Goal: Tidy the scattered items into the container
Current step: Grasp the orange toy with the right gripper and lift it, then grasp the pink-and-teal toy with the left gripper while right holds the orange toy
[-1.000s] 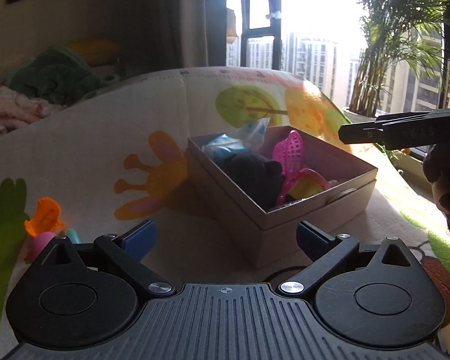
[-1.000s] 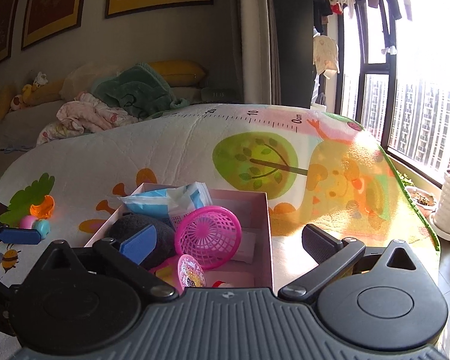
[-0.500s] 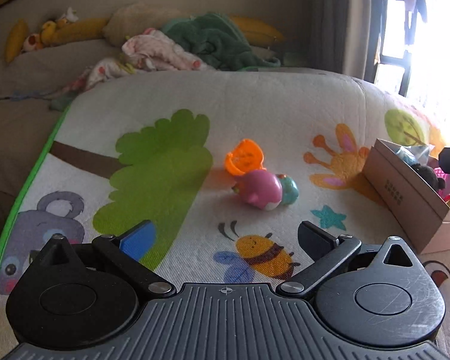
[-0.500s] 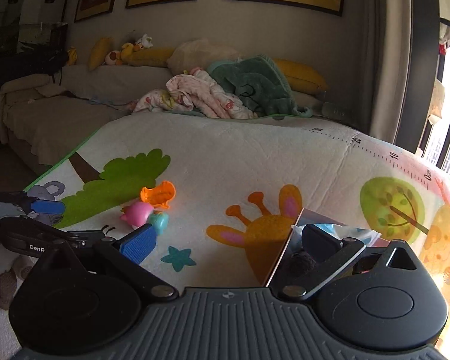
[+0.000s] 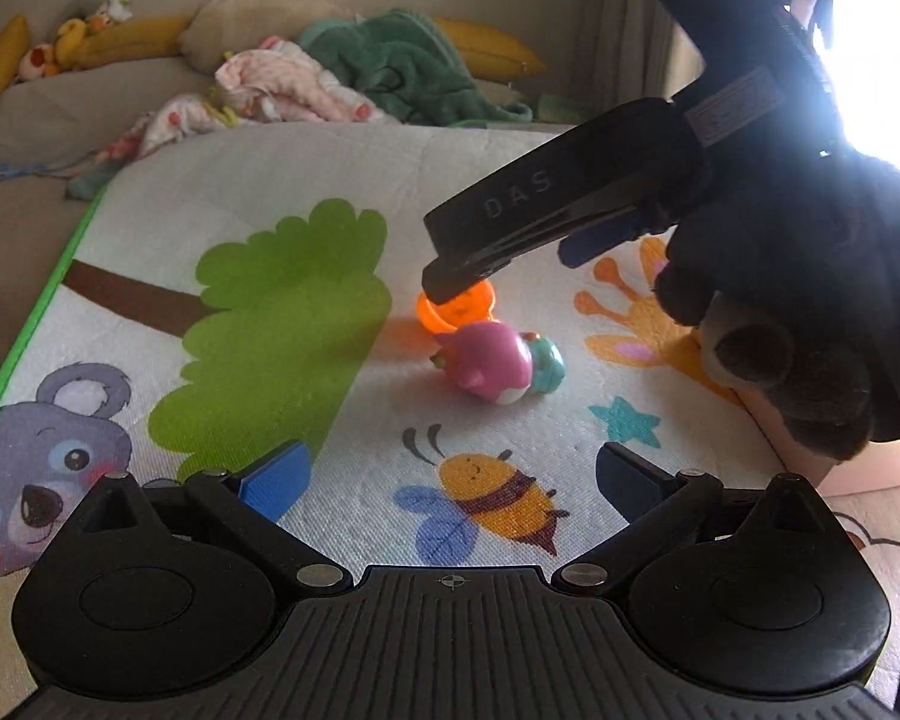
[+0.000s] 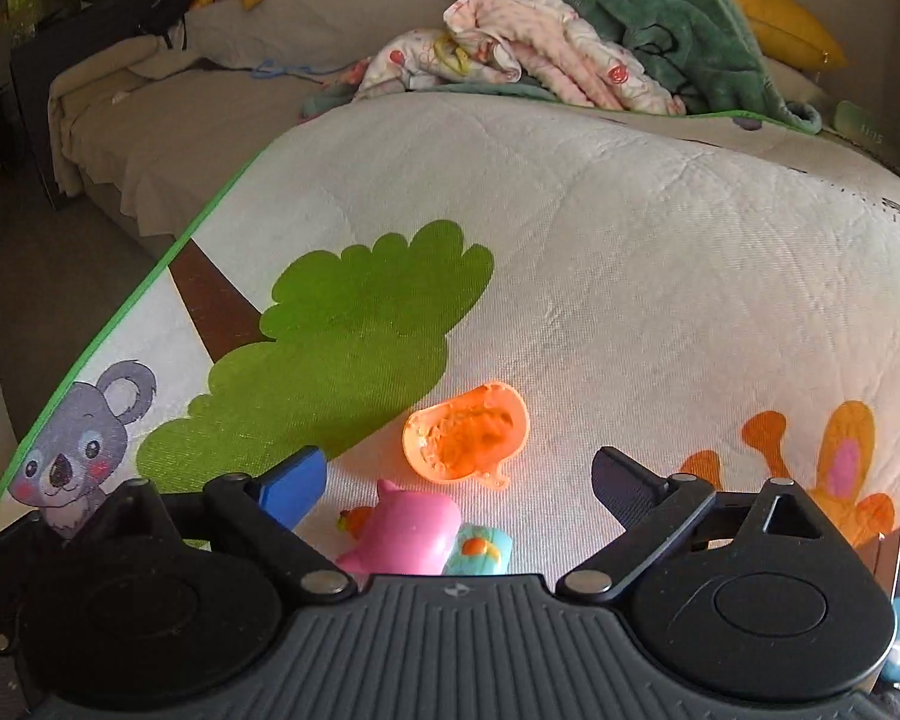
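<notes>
My right gripper (image 6: pixel 456 474), fingers wide and empty, hovered over the translucent orange plastic scoop-shaped toy (image 6: pixel 467 441); closing might nudge the touching glossy pink pig-like toy (image 6: pixel 411 534) aside. Left gripper (image 5: pixel 447 474) likewise spread, empty.

The right hand-held gripper (image 6: pixel 453 483), jaws spread, hovers over the orange cup (image 6: pixel 467 441) and pink toy (image 6: pixel 405 534).

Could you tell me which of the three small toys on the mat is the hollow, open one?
The orange toy: it is a translucent shell whose open hollow shows. The pink toy and the teal toy beside it are closed, solid-looking figures.
</notes>
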Demonstrator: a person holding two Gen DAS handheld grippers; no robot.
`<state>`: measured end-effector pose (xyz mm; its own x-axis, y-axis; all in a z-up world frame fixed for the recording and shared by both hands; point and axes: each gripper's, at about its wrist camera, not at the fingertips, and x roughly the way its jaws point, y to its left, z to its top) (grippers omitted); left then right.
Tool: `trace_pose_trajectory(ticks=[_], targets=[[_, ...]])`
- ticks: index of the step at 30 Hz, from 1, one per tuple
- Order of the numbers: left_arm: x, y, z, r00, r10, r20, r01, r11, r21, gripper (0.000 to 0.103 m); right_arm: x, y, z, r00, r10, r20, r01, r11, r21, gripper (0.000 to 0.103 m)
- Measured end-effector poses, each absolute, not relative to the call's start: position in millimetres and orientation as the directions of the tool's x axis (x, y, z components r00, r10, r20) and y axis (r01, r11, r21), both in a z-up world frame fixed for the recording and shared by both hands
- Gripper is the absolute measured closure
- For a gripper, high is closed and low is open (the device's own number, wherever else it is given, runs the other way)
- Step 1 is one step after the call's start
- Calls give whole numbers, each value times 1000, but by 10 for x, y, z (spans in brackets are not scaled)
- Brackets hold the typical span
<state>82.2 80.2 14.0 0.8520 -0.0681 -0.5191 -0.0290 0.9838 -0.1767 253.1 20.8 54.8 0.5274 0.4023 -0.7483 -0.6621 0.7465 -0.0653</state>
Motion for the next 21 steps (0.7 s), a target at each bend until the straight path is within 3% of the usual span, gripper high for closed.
trace_pose_trajectory(ticks=[6,8,10,21], targets=[[841,853,118,843,-79,-532,-40,977,-209,0,2883,371,363,491,375,-786,-623,782,-17,20],[861,872,108,836,-74,-544,-53,975,-214,0,2936,409,310,476,362,-801,-622,783,-16,29],[866,883,109,835,-75,-545,-55,974,-219,0,2962,431,270,456,345,-820,-617,787,-12,45],[894,938,92,826,-93,-556,-58,967,-248,0,2086,-346,966,557,445,-701,-630,777,-6,45]])
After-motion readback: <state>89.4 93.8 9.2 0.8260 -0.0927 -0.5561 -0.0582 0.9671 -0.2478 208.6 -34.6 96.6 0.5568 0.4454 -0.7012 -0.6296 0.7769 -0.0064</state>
